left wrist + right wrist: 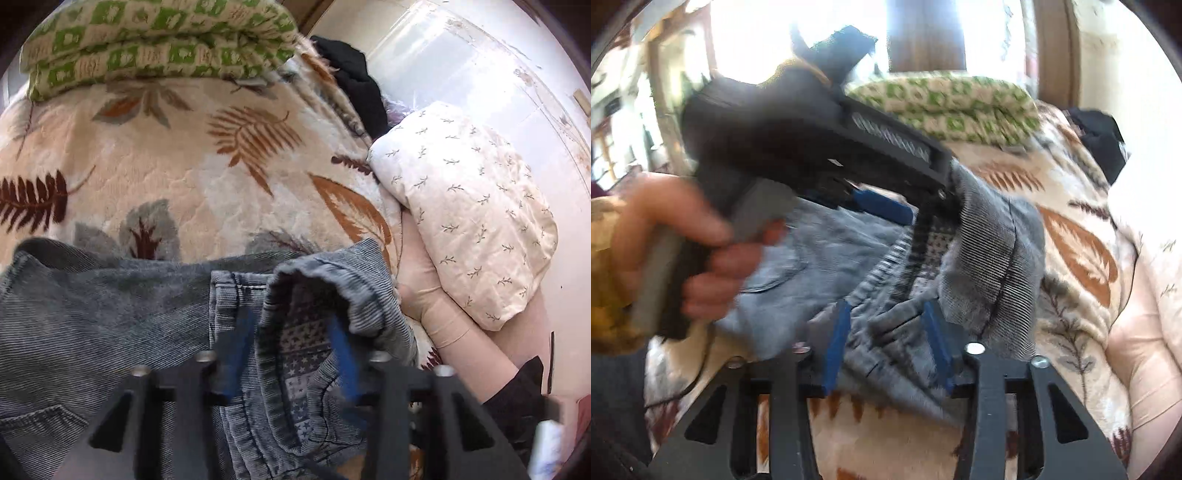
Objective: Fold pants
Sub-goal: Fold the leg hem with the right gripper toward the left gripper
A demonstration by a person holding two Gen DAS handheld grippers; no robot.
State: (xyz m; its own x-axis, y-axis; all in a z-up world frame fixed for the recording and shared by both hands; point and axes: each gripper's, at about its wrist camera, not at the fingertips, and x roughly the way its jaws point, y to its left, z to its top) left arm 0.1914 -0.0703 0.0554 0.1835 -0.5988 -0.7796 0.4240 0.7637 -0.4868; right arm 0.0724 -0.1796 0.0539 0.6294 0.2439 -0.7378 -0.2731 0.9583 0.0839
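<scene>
The grey pants [110,314] lie rumpled on the bed's leaf-print blanket [184,177] near its pillow-side edge, waistband bunched up and the starred lining showing. The left gripper [291,350] is spread around that waistband fold, and the right gripper [886,339] is spread over bunched cloth, neither pinching. This looks like the first grasp; next, each should close on a waistband corner and pull it flat.

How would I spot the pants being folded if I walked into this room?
Find the bed with the leaf-print blanket. At its near edge, below the folded green checked blanket and left of the sprigged pillow, lie the pants. They are the only grey ribbed denim, with star-patterned lining at the waistband.
</scene>
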